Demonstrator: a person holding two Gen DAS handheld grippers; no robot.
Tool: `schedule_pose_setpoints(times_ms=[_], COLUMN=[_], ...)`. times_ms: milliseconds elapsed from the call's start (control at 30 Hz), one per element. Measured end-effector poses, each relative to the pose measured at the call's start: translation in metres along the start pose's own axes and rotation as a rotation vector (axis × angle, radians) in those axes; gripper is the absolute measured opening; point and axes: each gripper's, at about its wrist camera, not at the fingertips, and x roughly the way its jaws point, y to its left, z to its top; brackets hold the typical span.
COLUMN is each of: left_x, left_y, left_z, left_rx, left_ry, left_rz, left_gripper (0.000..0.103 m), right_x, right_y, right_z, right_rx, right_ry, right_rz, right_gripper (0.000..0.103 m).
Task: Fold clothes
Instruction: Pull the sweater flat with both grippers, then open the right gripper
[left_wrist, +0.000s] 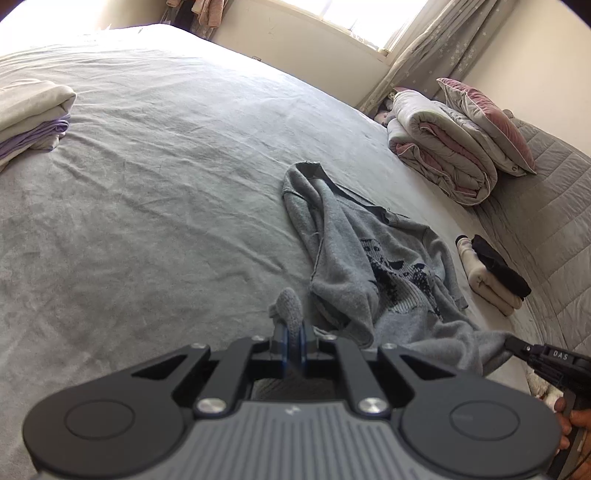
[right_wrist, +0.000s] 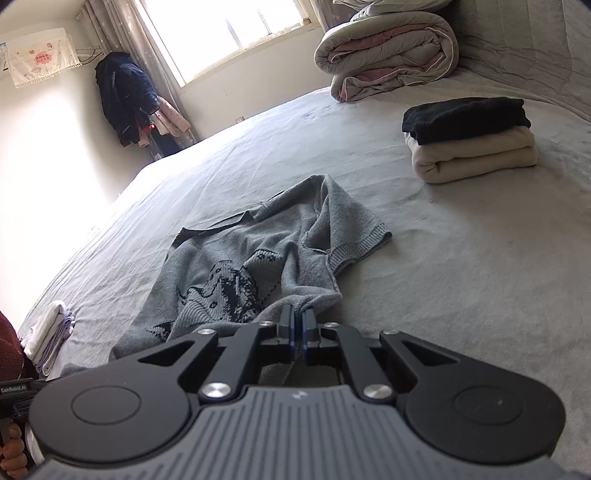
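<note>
One grey sweater (left_wrist: 373, 254) lies crumpled on the bed (left_wrist: 147, 184), right of centre, its near edge lifted. The left hand-held gripper (left_wrist: 292, 332) is clamped narrow on a pinch of its knit; the right hand-held gripper (right_wrist: 302, 325) is likewise closed on the hem.

Both pinches look thin, so I judge that a sharp pull to spread the sweater could slip the fabric out of one, dropping that side. The sleeve (right_wrist: 354, 232) is twisted over the body and may stay bunched if lifted unevenly.

Counted: one sweater, two grippers, one folded pile far left (left_wrist: 33, 114), one black-and-cream pile at right (right_wrist: 469, 140), one rolled quilt (right_wrist: 388, 51), one pillow (left_wrist: 487, 125).
</note>
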Motion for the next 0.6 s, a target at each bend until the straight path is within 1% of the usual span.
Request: schedule_pose_setpoints(times_ms=[67,133,167,200,267,333,367,400,433,467,600], left_x=[0.005,0.007,0.008,0.008,0.007,0.007,0.008,0.009,0.010,0.012,0.019], left_y=[0.005,0.009,0.011,0.013,0.017,0.020,0.022,0.024,0.026,0.027,0.032], left_z=[-0.003,-0.004,-0.004,-0.004,-0.003,-0.003,-0.003,-0.004,-0.004,-0.004,-0.005], left_rx=[0.012,0.015,0.014,0.010,0.004,0.006,0.006,0.006,0.005,0.000,-0.015], left_ry=[0.029,0.040,0.046,0.052,0.063,0.075,0.082,0.092,0.101,0.112,0.160], left_rz=[0.003,0.011,0.006,-0.001,-0.013,-0.021,-0.025,-0.032,-0.038,-0.047,-0.079], left_gripper=[0.006,0.008,0.010,0.012,0.019,0.033,0.033,0.034,0.034,0.034,0.035], right_x=[0.006,0.011,0.013,0.013,0.014,0.015,0.014,0.013,0.012,0.011,0.008], right_y=[-0.003,-0.003,-0.003,-0.004,-0.005,-0.008,-0.010,-0.012,-0.013,-0.014,-0.012], right_z=[0.002,0.001,0.000,-0.001,-0.004,-0.009,-0.012,-0.015,-0.018,-0.021,-0.033], right_rx=[0.004,-0.001,-0.003,-0.003,-0.004,-0.005,-0.004,-0.004,-0.004,-0.013,-0.050], right_ry=[0.011,0.030,0.039,0.048,0.068,0.100,0.116,0.130,0.143,0.155,0.212], right_rz=[-0.010,-0.011,-0.008,-0.005,0.003,0.009,0.014,0.019,0.025,0.031,0.066], right_gripper=[0.005,0.005,0.008,0.012,0.016,0.016,0.025,0.042,0.048,0.050,0.050])
